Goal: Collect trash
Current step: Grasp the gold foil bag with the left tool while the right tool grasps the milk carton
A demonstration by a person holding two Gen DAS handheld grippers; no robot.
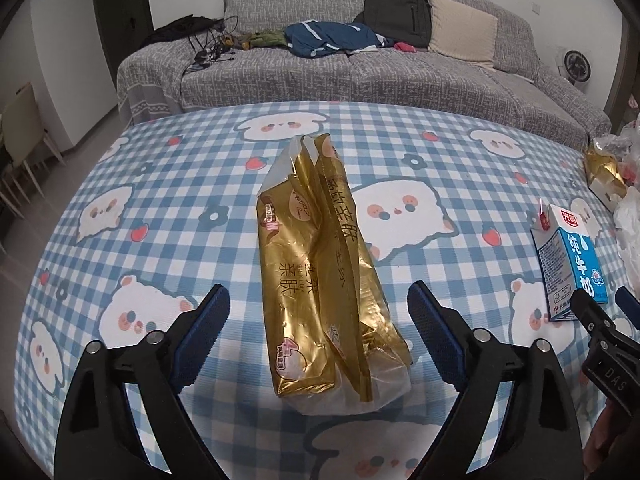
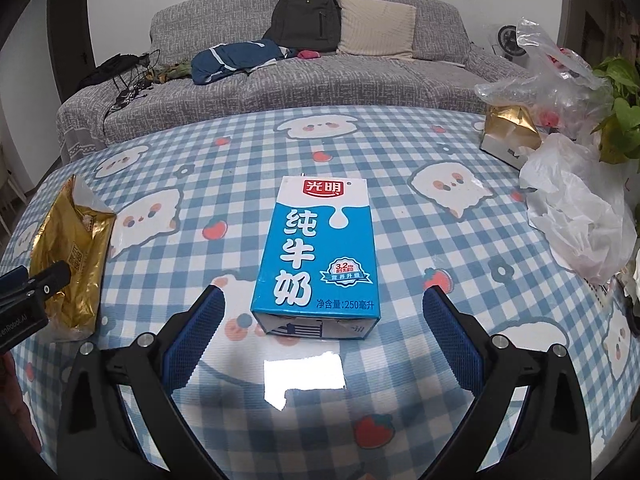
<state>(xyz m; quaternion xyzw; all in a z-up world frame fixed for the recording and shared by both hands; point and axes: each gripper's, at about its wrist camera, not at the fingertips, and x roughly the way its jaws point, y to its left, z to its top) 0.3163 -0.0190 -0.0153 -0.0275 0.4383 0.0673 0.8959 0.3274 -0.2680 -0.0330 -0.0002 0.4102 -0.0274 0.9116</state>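
Presently, item one: gold wrapper (image 1: 320,280), a crinkled foil-and-clear-film packet, empty-looking, lying lengthwise at centre of the left wrist view on the checked bench (image 1: 160,184); in the right wrist view it sits at the left edge. Item two: milk carton (image 2: 316,260), blue and white, lying flat on its back at centre of the right wrist view, a straw showing at its top in the left wrist view, where it lies at the right edge. Left gripper (image 1: 319,320): jaws spread, one to each side of the wrapper's near half, pads apart from the foil, nothing pinched. Right gripper (image 2: 324,322): jaws spread, flanking the carton's near end without touching it. Step in hand, by judgement: the approach for a double pick, each tool lined up on its own piece of trash. Next move calls for lowering until the pads bracket each item, then closing; the wrapper will likely crumple and slip, so a grip low on its bulk seems wise, while the carton offers firm flat sides. Outward: loose plastic bags (image 2: 572,208) and a gold-topped box (image 2: 508,132) at upper right of the right wrist view, perhaps the collecting point; a potted plant (image 2: 620,112) beyond; grey sofa (image 1: 360,72) with backpack (image 1: 400,8) across the top.
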